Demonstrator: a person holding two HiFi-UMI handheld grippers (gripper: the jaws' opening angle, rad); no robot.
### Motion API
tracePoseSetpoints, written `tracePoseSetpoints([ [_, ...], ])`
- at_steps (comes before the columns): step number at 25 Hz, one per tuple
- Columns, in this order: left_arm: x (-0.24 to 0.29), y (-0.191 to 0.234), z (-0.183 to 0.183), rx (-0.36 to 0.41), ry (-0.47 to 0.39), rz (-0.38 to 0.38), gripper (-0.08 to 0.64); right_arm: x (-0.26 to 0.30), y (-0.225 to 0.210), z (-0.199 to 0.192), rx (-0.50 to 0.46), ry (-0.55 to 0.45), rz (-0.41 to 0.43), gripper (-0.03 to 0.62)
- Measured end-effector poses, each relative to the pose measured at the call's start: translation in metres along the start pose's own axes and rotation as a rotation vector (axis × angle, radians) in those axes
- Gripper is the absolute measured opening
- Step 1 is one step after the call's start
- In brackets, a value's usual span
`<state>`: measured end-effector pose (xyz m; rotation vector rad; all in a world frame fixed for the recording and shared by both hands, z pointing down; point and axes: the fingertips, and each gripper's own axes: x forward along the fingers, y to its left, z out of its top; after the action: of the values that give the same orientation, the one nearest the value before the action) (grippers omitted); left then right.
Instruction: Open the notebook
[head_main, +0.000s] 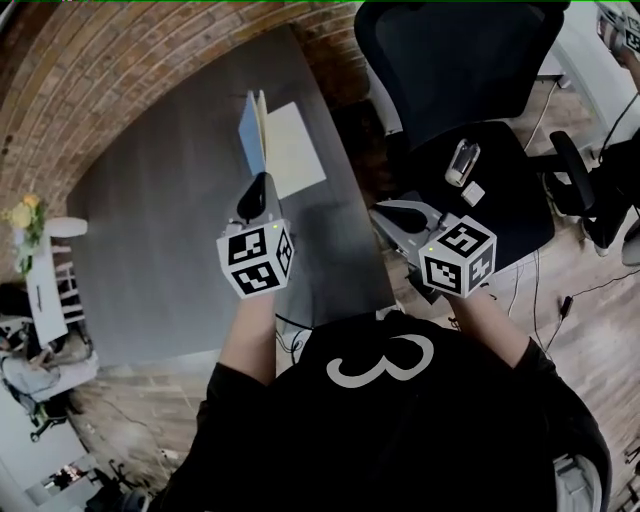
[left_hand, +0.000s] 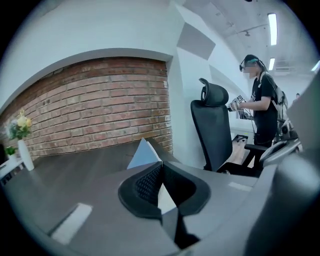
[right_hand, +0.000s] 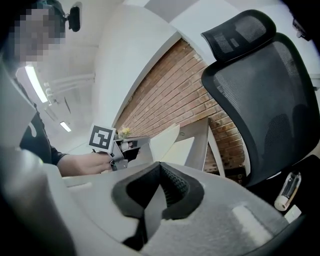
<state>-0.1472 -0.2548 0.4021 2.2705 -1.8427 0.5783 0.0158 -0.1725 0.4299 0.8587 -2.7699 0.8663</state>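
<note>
The notebook lies on the grey table (head_main: 160, 230). Its blue cover (head_main: 250, 135) is raised almost upright, and a white page (head_main: 295, 150) lies flat to its right. My left gripper (head_main: 257, 190) is shut on the near edge of the cover. In the left gripper view the blue cover (left_hand: 144, 155) sticks out past the closed tips of the left gripper (left_hand: 161, 165), and white paper shows in the gap behind them. My right gripper (head_main: 392, 213) hangs off the table's right edge, its jaws together and holding nothing. In the right gripper view the right gripper (right_hand: 160, 165) faces the lifted notebook (right_hand: 167, 140).
A black mesh office chair (head_main: 450, 60) stands close to the table's right edge, with a small silver and white object (head_main: 461, 162) on its seat. A white vase of flowers (head_main: 25, 215) stands at the far left. A person (left_hand: 260, 105) stands in the background. A brick wall (left_hand: 95, 110) backs the table.
</note>
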Motion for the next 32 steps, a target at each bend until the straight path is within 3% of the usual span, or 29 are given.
tracePoseSetpoints([
  [9, -0.035, 0.058, -0.006, -0.164, -0.033, 0.047, 0.023, 0.027, 0.022, 0.013, -0.029, 0.038, 0.006, 0.000],
  [18, -0.046, 0.102, -0.032, -0.286, -0.008, 0.022, 0.025, 0.061, 0.049, 0.013, -0.040, 0.079, -0.027, 0.000],
  [27, -0.045, 0.133, -0.072, -0.284, 0.069, 0.039, 0.037, 0.077, 0.072, 0.018, -0.088, 0.090, -0.088, 0.000],
  [32, -0.038, 0.143, -0.096, -0.201, 0.120, 0.054, 0.045, 0.082, 0.074, 0.019, -0.087, 0.077, -0.127, 0.000],
])
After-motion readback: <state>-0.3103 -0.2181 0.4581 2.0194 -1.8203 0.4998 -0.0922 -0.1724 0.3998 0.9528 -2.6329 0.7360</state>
